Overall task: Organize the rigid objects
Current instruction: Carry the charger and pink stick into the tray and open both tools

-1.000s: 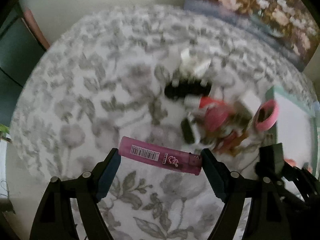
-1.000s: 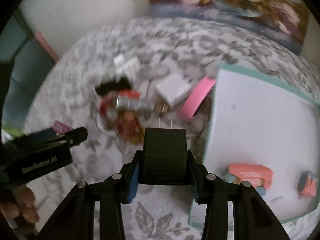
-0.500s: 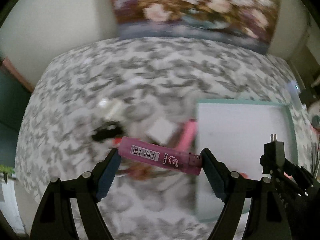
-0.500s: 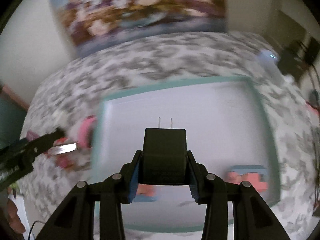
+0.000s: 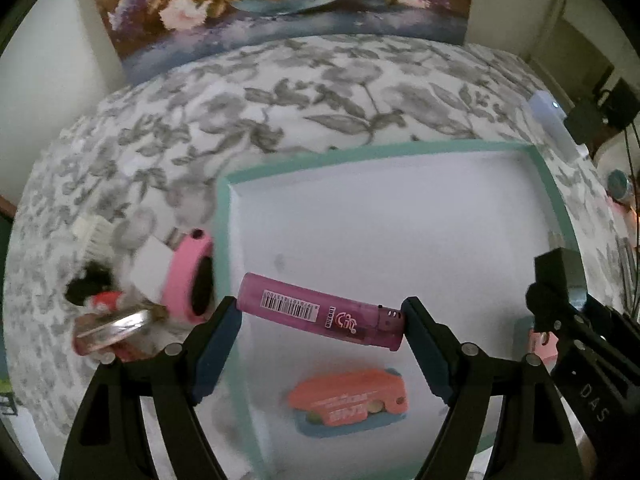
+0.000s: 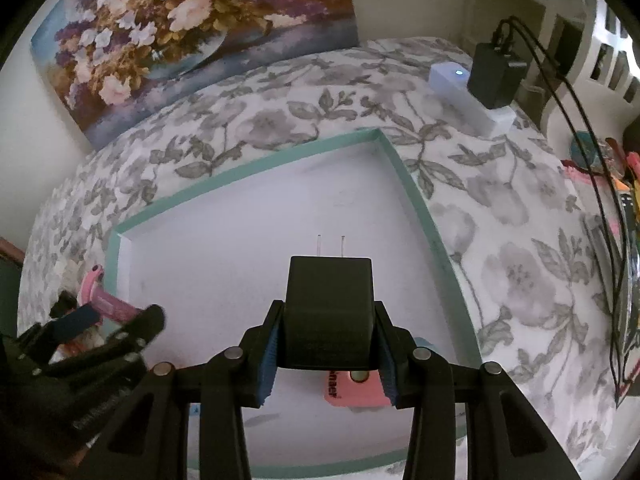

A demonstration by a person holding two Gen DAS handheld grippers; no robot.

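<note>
Both loads were hanging over the shallow teal-rimmed white tray (image 5: pixel 556 204), left gripper (image 5: pixel 322 318) fingers pinching a translucent pink plastic lighter (image 5: pixel 320 311) end to end, right gripper (image 6: pixel 328 354) fingers clamping a black cube-shaped plug adapter (image 6: pixel 329 312), so next up I'd guess lowering and letting go clear of the coral item (image 5: pixel 348 400) already inside.

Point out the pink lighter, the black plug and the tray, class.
pink lighter (image 5: pixel 320 312), left wrist view, on its barcoded body.
black plug (image 6: pixel 329 308), right wrist view, on its top face.
tray (image 6: pixel 248 168), right wrist view, on its green far rim.
</note>
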